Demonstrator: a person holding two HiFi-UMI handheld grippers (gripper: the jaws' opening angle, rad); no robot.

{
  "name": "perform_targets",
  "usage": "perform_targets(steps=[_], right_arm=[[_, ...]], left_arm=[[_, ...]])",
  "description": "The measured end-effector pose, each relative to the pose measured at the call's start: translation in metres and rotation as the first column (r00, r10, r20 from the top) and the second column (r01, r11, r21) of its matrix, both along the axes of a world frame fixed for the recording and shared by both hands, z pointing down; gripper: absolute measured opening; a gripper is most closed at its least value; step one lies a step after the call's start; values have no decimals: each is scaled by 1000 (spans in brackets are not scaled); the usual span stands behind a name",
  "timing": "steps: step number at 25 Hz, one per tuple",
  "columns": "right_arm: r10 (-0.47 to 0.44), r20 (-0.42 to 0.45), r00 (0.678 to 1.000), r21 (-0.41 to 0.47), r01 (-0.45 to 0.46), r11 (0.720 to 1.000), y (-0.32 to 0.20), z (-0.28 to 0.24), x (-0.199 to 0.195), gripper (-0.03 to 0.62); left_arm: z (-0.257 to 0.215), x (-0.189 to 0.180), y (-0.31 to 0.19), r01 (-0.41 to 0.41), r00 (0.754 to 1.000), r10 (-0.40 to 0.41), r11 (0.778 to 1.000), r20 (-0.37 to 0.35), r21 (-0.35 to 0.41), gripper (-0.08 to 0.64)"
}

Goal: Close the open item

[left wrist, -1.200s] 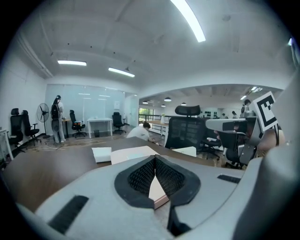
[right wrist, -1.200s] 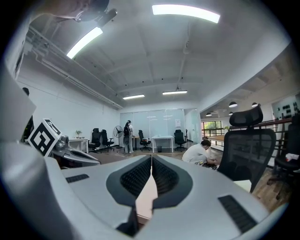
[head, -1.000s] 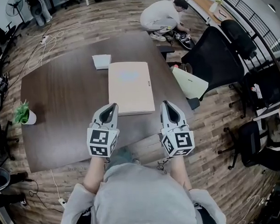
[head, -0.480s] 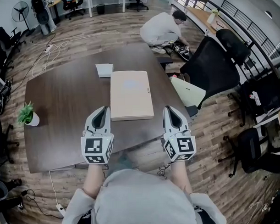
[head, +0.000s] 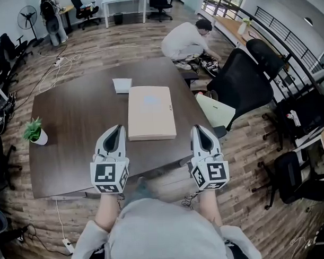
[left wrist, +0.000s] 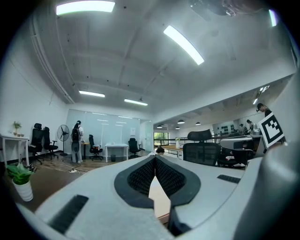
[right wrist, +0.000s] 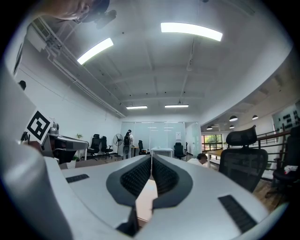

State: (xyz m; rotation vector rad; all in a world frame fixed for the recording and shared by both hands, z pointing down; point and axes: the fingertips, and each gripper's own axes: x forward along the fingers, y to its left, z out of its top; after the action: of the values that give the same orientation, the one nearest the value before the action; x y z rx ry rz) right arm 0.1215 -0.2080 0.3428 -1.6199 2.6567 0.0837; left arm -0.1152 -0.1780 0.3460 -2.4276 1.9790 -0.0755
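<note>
A flat tan case [head: 151, 112] lies on the dark wooden table [head: 72, 135] with its lid down. My left gripper [head: 117, 128] hovers just off the case's near left corner, jaws shut and holding nothing. My right gripper [head: 197, 128] hangs past the table's front right edge, also shut and empty. In the left gripper view the left gripper [left wrist: 154, 157] has its pads together, and a strip of the tan case [left wrist: 160, 202] shows below them. The right gripper view shows the right gripper [right wrist: 151, 157] closed in the same way above the tan case [right wrist: 146, 197].
A small white box [head: 122, 85] sits behind the case, and a potted plant [head: 35, 133] stands near the table's left edge. A black office chair [head: 240, 78] with a pale green seat [head: 217, 109] is at the right. A person [head: 185, 38] crouches beyond the table.
Both grippers have drawn back from the case toward me and risen. The left one has shifted slightly left. The case has stayed flat and shut.
</note>
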Motion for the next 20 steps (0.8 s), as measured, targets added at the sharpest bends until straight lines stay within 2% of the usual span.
perform_targets(steps=[9,20], right_arm=[[2,1,1000,31,-2,1000,21,-11,6,14],[9,3,1000,27,-9,1000,32,-8,19,14]], left_arm=[[-10,2,20,18,1000,-18,999,7,30,9],[-10,8,28,62,997,-64,996,31,62,11]])
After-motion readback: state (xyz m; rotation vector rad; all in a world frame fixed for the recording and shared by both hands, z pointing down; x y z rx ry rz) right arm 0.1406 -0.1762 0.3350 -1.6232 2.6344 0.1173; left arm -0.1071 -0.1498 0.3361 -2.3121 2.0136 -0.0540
